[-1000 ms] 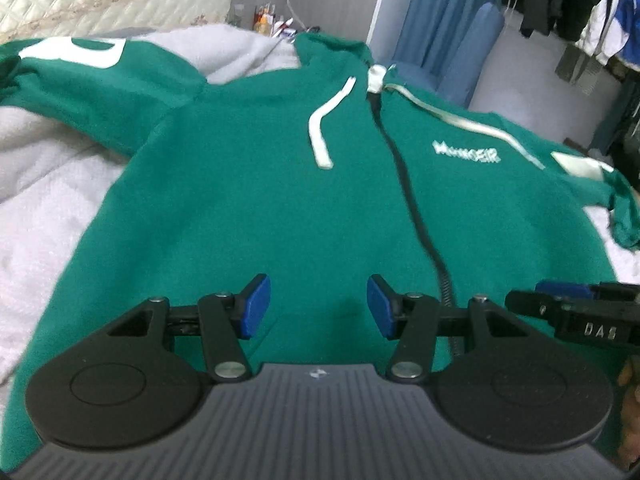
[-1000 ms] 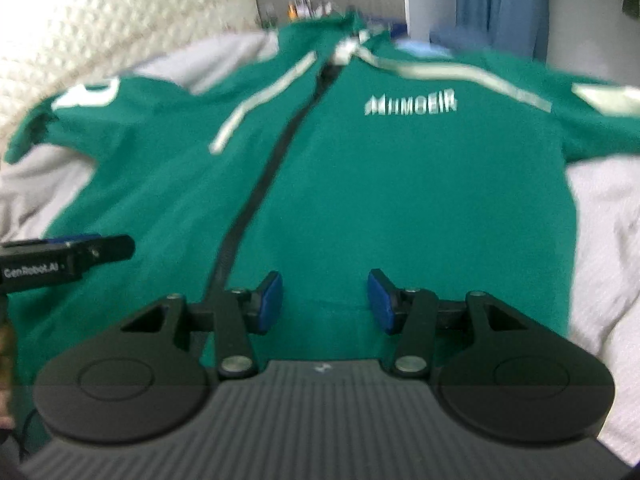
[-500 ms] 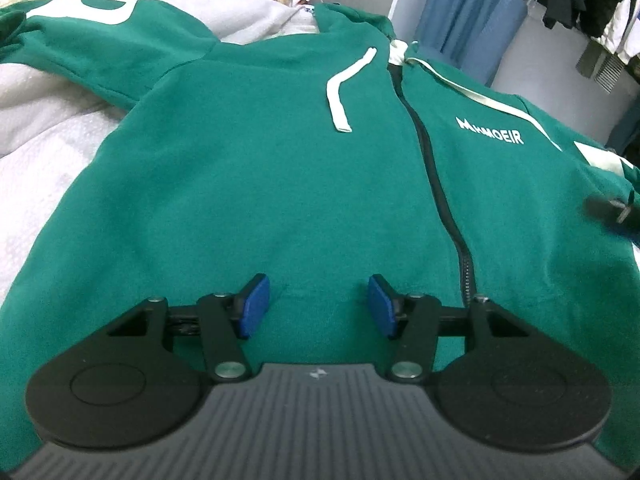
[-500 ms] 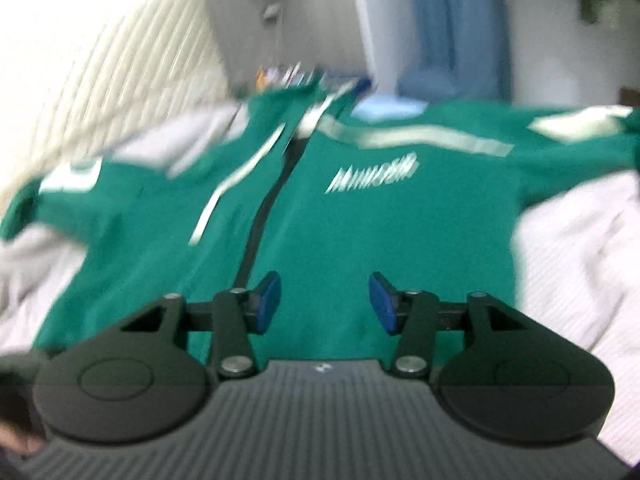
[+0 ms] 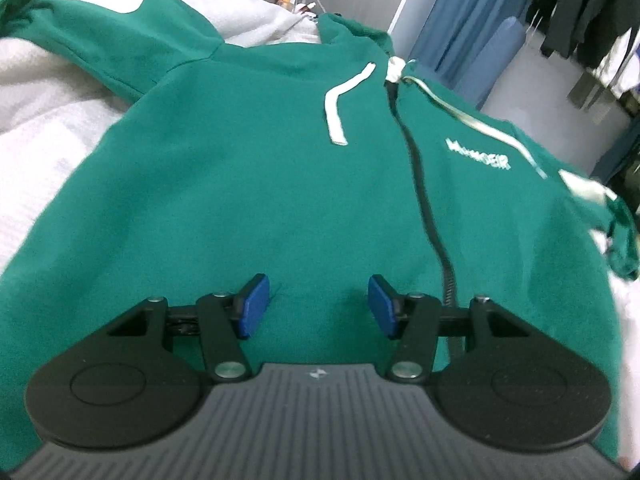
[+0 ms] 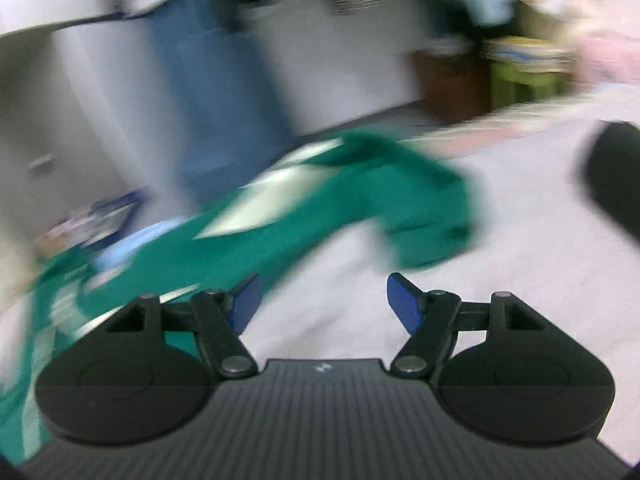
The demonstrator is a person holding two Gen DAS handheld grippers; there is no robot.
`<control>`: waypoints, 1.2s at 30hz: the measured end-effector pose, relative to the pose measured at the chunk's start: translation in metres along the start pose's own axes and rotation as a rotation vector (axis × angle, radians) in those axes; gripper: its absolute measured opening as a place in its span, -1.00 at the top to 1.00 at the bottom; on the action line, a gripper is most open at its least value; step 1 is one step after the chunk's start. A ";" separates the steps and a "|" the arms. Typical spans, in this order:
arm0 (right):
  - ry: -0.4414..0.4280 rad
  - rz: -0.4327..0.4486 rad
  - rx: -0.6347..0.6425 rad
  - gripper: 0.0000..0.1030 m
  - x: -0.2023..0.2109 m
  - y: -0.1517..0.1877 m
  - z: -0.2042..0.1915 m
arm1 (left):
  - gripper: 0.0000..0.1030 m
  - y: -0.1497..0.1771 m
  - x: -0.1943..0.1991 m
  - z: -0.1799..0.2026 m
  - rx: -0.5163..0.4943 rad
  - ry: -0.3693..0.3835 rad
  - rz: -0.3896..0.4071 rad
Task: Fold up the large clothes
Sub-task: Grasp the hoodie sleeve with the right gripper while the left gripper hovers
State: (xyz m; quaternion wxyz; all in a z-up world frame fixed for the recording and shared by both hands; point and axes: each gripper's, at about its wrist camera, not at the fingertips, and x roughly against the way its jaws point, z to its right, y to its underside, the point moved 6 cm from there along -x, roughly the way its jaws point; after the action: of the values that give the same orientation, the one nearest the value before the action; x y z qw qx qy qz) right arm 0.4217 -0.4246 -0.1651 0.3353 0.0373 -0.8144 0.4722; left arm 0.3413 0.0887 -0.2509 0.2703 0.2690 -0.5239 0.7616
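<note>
Over the hoodie [image 5: 248, 184]: my left gripper [image 5: 316, 306] apart, empty; right gripper [image 6: 322, 302] opening, empty, should pinch the sleeve [image 6: 416, 204] cuff.

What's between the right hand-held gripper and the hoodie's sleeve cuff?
Only bare white bedding. In the blurred right wrist view, the right hand-held gripper, jaws opening and empty, faces the green sleeve cuff across it.
</note>
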 end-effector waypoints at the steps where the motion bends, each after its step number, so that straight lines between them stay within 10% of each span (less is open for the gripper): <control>1: 0.037 -0.003 -0.055 -0.41 -0.012 -0.005 0.018 | -0.22 0.000 0.000 0.000 0.013 0.007 0.007; 8: 0.001 0.029 -0.299 -0.35 -0.067 -0.026 0.094 | -0.24 -0.005 -0.007 0.003 0.079 0.050 0.039; 13: -0.026 -0.001 -0.315 0.54 -0.084 -0.029 0.093 | -0.24 -0.008 -0.013 0.009 0.150 0.147 0.052; 17: -0.012 0.039 -0.215 0.67 -0.071 -0.050 0.081 | -0.24 -0.010 -0.015 0.017 0.119 0.139 0.073; 36: -0.171 0.198 0.116 0.72 0.177 -0.177 0.025 | -0.24 0.001 0.014 -0.010 0.275 0.196 0.093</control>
State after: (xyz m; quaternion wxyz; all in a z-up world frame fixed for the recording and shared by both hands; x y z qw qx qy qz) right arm 0.3390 -0.4971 0.0612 0.2137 0.0160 -0.8109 0.5446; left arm 0.3297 0.0993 -0.2447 0.2453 0.2033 -0.3978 0.8604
